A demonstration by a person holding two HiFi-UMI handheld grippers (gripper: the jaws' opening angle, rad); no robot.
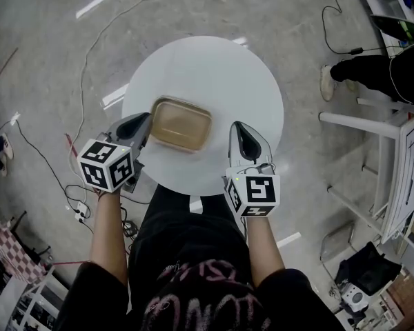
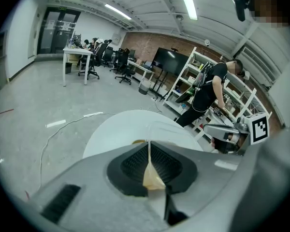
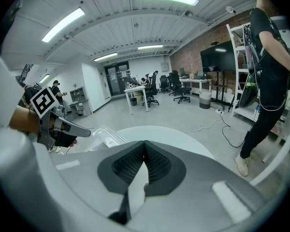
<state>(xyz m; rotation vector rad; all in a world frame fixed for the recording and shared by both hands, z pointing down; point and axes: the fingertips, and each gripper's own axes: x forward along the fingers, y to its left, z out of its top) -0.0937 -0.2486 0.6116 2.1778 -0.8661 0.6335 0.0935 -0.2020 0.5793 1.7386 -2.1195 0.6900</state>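
Pinching the rim of the container (image 1: 181, 124), your left claw (image 1: 143, 124) is closed on it, probably steadying it on the table (image 1: 214, 67); your right claw (image 1: 240, 133) hovers shut, empty.

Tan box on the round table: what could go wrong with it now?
1. The left gripper has its jaws pinched on only a thin edge of the tan box, so the box might slip out or tilt if lifted.
2. The right gripper is shut beside the box, not touching it, so nothing steadies that side on the white table.
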